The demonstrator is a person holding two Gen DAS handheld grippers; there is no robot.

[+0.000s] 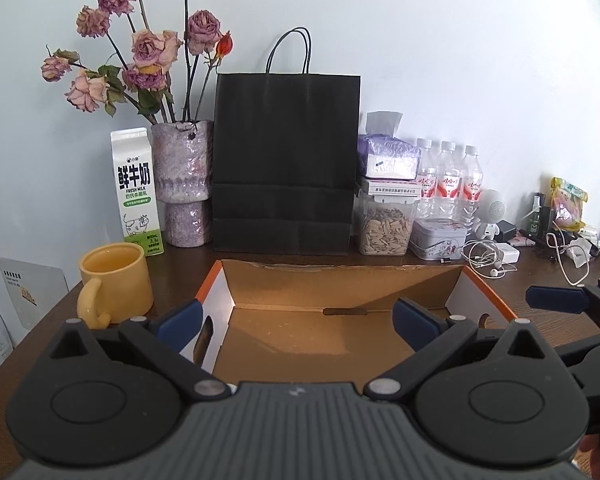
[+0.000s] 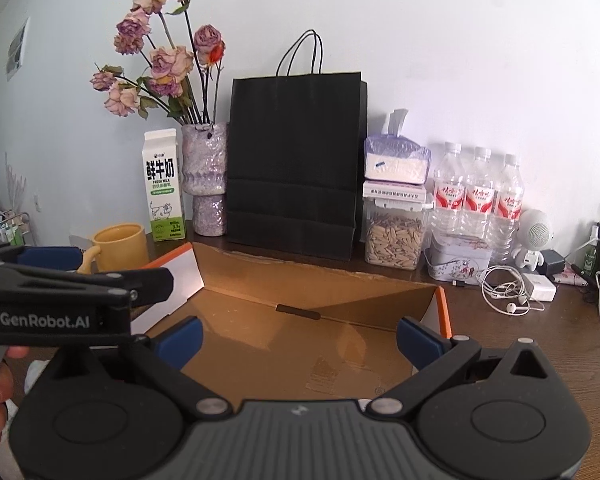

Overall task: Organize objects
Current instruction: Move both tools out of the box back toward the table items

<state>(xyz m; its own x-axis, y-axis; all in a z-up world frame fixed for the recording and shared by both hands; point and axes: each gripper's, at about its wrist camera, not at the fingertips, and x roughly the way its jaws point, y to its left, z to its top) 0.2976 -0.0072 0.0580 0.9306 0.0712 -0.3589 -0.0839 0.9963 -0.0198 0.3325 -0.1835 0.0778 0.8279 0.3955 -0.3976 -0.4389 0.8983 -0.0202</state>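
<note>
Cardboard box (image 1: 300, 332), open-topped and showing a bare brown floor, is lying on the dark wooden tabletop (image 2: 540, 344) directly ahead of both grippers. Left gripper (image 1: 298, 318) is hovering over the box's near edge with its blue-padded fingers (image 1: 180, 320) spread wide and holding nothing. Right gripper (image 2: 298, 336) is likewise hanging over the box interior, fingers (image 2: 418, 340) spread wide and empty — each gripper is visible at the edge of the other's view.

Left of the box, a yellow mug (image 1: 114, 282) is standing upright, with a milk carton (image 1: 136, 190) and a purple vase of dried roses (image 1: 184, 184) behind it. A black paper bag (image 1: 286, 160) is standing upright against the wall just behind the box. To its right, a tissue pack (image 2: 396, 162) is sitting on a clear seed container (image 2: 394, 232), beside three water bottles (image 2: 478, 192), a small tin (image 2: 458, 258) and white earphones (image 2: 504, 292) — all apart from the box.
</note>
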